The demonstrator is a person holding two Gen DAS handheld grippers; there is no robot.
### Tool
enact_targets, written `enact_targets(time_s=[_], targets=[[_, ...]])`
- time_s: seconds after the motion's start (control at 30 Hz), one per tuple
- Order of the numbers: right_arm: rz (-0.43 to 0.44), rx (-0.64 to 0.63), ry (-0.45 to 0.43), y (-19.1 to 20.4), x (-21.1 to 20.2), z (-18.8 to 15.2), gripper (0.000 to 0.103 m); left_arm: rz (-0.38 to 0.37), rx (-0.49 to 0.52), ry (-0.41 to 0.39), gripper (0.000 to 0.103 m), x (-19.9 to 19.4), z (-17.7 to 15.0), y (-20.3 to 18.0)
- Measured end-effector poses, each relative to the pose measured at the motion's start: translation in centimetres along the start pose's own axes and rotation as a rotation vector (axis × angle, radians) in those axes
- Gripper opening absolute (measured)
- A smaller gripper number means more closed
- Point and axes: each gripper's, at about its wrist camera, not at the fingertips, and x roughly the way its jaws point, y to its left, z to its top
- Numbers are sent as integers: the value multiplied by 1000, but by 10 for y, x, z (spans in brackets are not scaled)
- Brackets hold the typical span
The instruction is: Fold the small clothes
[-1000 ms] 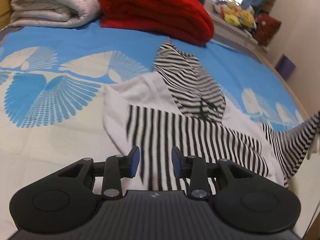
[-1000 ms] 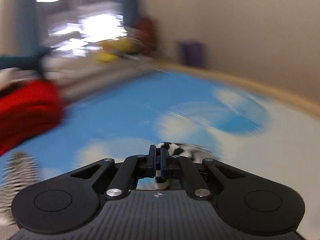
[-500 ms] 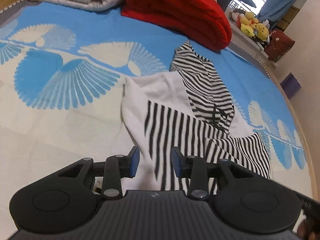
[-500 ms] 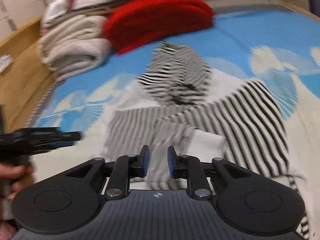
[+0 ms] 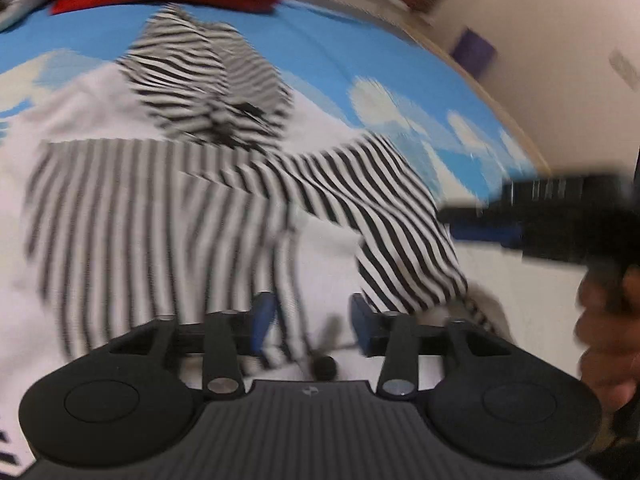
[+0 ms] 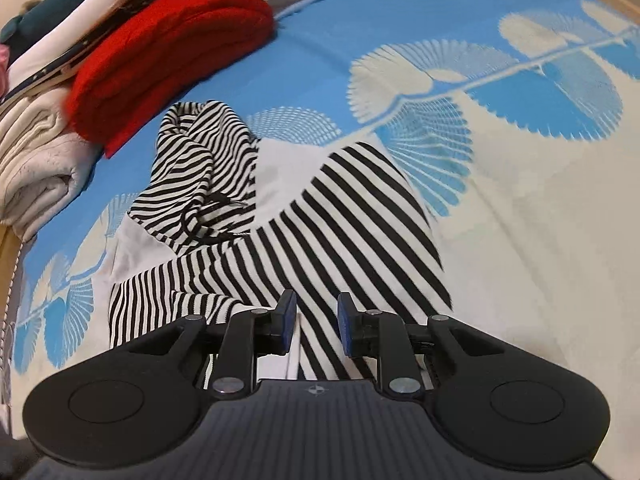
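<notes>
A black-and-white striped hooded top (image 6: 280, 216) lies on the blue and cream bedspread (image 6: 520, 184), its hood toward a folded red blanket (image 6: 168, 52), one sleeve folded across the body. The left gripper (image 5: 310, 322) hangs above the top, jaws opening with nothing clamped. The right gripper (image 6: 316, 326) hangs over the striped sleeve, jaws apart and opening, gripping nothing. No readable writing or brand shows anywhere.

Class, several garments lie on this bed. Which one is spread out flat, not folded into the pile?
The black-and-white striped hooded top, lying open on the blue bedspread. The red blanket and cream blanket are folded and stacked behind it.
</notes>
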Motion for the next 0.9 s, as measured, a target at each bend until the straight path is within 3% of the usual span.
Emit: enact_targets(time_s=[0.03,0.07,0.2,0.23,0.27,0.3,0.33,0.4,0.47,0.53,0.63,0.77,0.9], targets=[[4,5,0,-3,-2,0,23,9,22,14,70,8,-3,-6],[6,8,-3,-4,-5,2,23,24,42,32,73,16,-6,-10],[9,12,-15,-10,-13,5,23,98,149,54,71,34,-16,-19],[8,12,-19,-11,-14,5,23,122,174,41,44,33,-17,-22],[6,13,-21,-13,-14,7,23,145,176,28,28,29,-15,-20],[3,16,-23,-15,-16,7,23,142,146,14,22,22,-12,-16],[2,20,-24,-16,-17,7,23,146,90,-21,17,11,-9,-8],[3,26,-25,-18,-20,7,23,243,-48,-137,17,-22,-2,11],[7,20,-25,-18,-21,5,23,337,-250,-274,17,-66,-4,43],[8,16,-26,-16,-22,4,23,356,-424,-332,20,-95,-13,75],[10,14,-19,-12,-21,1,23,313,-623,-316,44,-115,-27,119],[0,5,1,-4,-14,-4,23,183,-790,-256,44,-111,-32,162],[3,-5,20,5,-5,-7,23,150,-825,-142,44,-95,-30,182]])
